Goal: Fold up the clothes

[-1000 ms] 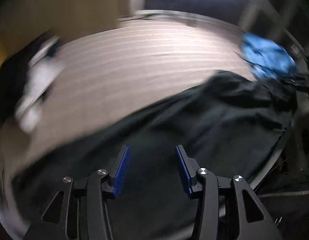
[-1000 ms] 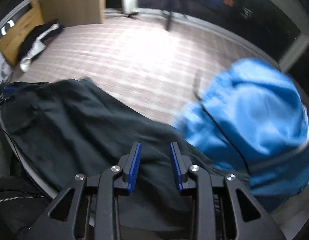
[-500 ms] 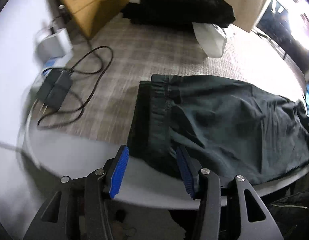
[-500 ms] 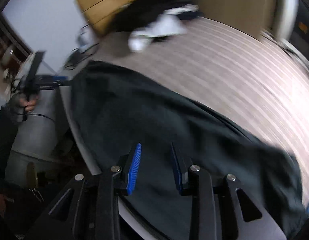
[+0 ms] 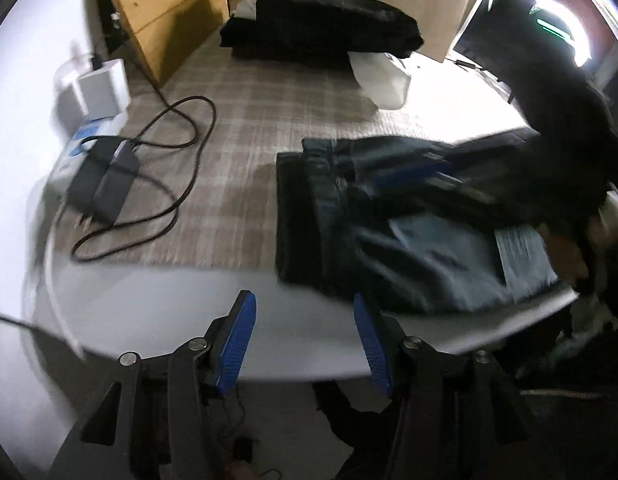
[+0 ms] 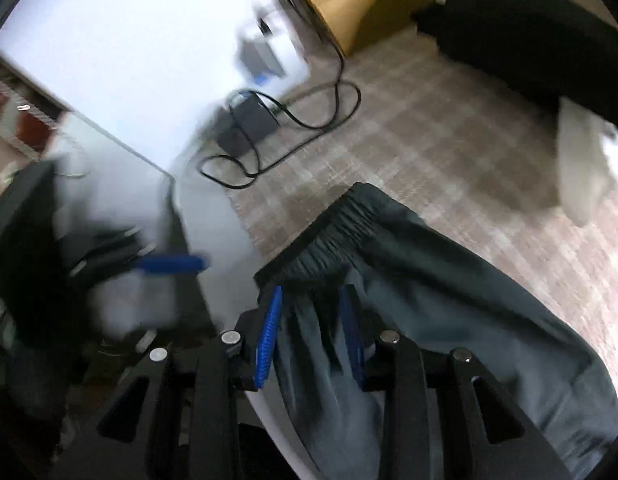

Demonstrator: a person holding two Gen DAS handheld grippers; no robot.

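Dark grey trousers lie on the checked table cloth, waistband towards the table's left end. My left gripper is open and empty, hovering over the white table edge just short of the waistband corner. My right gripper is open, low over the trousers, its jaws astride the gathered elastic waistband. The right gripper also shows blurred in the left wrist view, over the trousers. The left gripper shows blurred in the right wrist view.
A black power adapter with a looped cable lies on the table's left. A white box stands behind it. A stack of folded dark clothes and a white garment lie at the back, beside wooden panels.
Both grippers swung left to the trousers' waistband end. The right one dropped down onto the waistband; the left one pulled back slightly to the table edge. The blue garment has left view.
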